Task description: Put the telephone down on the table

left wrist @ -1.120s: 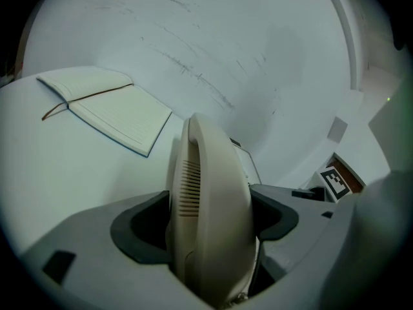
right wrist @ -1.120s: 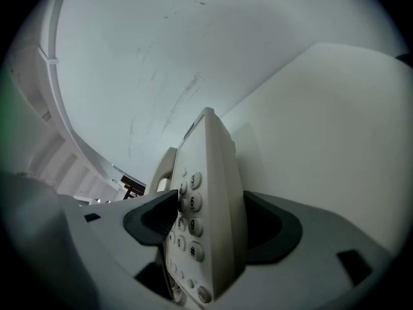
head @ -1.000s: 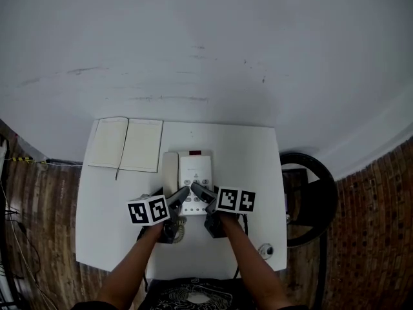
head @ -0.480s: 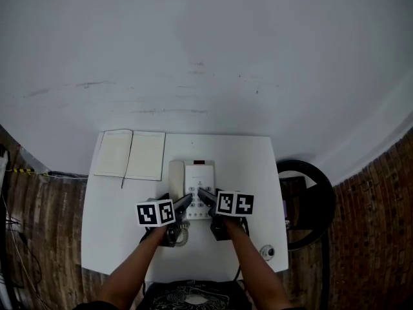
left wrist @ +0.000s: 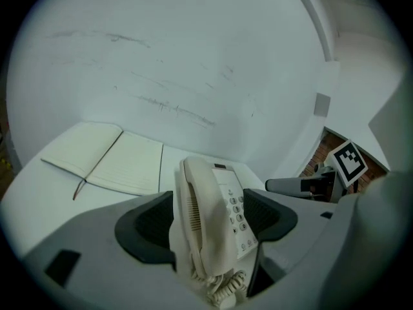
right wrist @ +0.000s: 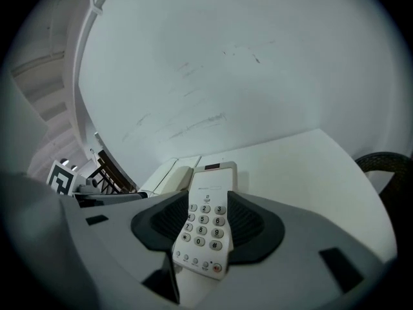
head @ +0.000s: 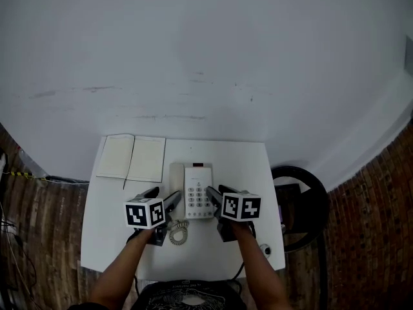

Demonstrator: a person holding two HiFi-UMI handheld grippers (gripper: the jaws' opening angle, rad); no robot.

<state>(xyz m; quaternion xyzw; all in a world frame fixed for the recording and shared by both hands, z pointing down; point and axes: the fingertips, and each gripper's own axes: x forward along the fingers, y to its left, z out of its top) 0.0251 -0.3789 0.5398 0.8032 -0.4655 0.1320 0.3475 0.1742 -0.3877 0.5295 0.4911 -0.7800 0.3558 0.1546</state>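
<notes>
Cream plastic telephone [head: 198,197] flat at mid-table on the smooth white table [head: 258,173], handset cradled left of the keypad, coiled cord [head: 179,233] bunched at the near end. Flanked by left gripper [head: 161,196] and right gripper [head: 218,192], both spread, pinching nothing; right jaws just been narrowing, pads clear of the phone. Open notebook [head: 131,157] far left. Scuffed white wall [head: 206,57] beyond. Brick-patterned floor [head: 368,237] either side. Dark ring-shaped object [head: 303,205] right of the table, partly hidden.
</notes>
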